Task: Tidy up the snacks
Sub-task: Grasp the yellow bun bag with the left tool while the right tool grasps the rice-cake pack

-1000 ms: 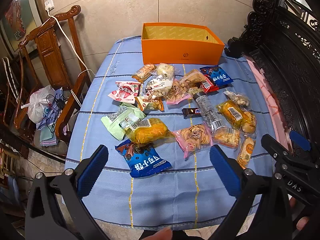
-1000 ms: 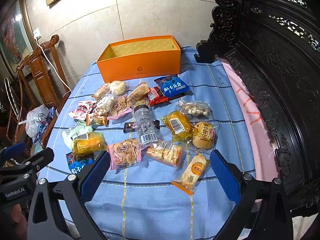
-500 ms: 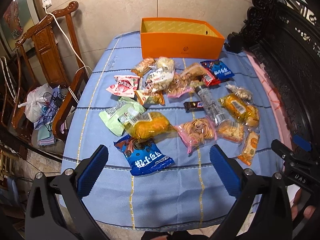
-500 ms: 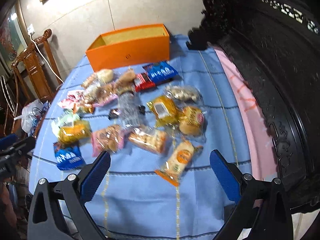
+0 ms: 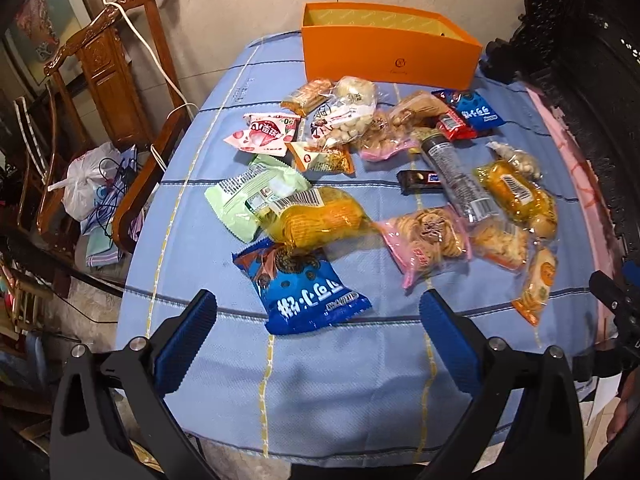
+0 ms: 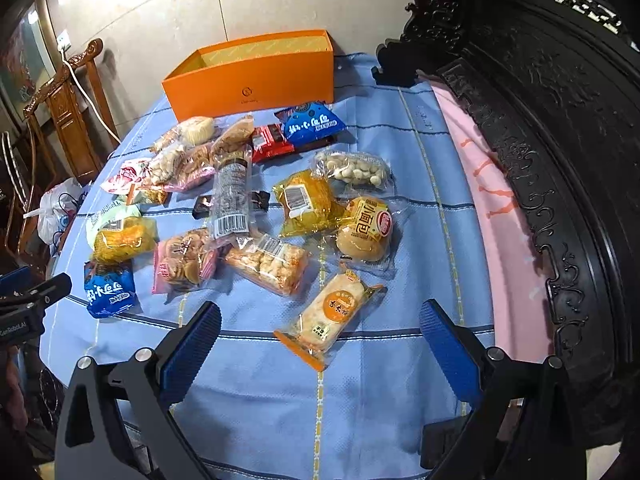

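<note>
Orange box (image 5: pixel 390 54) stands open-topped at the far edge of the blue cloth (image 5: pixel 360 380), with the snacks spread loose on the cloth in front of it; none lies inside that can be seen.

Left gripper (image 5: pixel 316 340) hangs over the near edge with its blue pads wide apart and nothing between them. A blue packet (image 5: pixel 302 290) lies just beyond the gap, its top edge under a yellow pack (image 5: pixel 316 220), which overlaps a green pack (image 5: pixel 256 196). This view also takes in a wooden chair (image 5: pixel 108 80) with a white cable (image 5: pixel 160 64) draped over it and a white bag (image 5: pixel 86 186) on its seat. The right gripper shows here only as a black tip at the right edge.

Right gripper (image 6: pixel 320 340) is likewise spread open and empty above the near cloth. An orange-labelled cake pack (image 6: pixel 330 316) lies just ahead of its gap. Only this view shows clearly the round bun (image 6: pixel 364 236), the white nuts (image 6: pixel 354 168) and the second blue packet (image 6: pixel 314 124) near the box, plus the dark carved bench (image 6: pixel 540 120) and its pink pad (image 6: pixel 492 200) along the right. The left gripper appears at this view's left edge as a black clamp.
</note>
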The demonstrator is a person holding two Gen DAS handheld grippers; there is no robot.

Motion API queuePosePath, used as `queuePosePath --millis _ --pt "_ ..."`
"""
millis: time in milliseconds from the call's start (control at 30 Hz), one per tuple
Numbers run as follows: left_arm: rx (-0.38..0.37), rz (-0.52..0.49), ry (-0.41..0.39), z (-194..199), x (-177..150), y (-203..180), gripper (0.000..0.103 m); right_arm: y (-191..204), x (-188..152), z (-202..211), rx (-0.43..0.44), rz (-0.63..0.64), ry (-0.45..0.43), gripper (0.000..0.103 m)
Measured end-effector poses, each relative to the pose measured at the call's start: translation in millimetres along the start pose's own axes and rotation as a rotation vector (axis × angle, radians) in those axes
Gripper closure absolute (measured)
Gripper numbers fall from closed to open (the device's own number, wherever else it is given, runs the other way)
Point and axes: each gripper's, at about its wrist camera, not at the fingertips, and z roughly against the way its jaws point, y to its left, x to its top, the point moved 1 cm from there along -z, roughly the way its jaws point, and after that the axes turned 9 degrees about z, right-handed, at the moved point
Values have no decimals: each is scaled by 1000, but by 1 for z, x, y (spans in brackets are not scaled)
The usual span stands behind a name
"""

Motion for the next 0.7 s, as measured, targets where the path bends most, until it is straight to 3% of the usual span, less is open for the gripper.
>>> queuePosePath --millis 100,300,567,700 --pt "-5 -32 -1 -12 12 -1 4 1 5 -5 0 -14 2 3" --pt "-23 -193 0 -47 39 -14 6 3 26 -10 -51 -61 7 3" --pt "-57 -361 68 -96 51 -24 6 6 39 -16 -81 -148 18 3" --pt "-73 -405 111 -113 52 -26 28 5 41 -17 -96 -173 23 3"
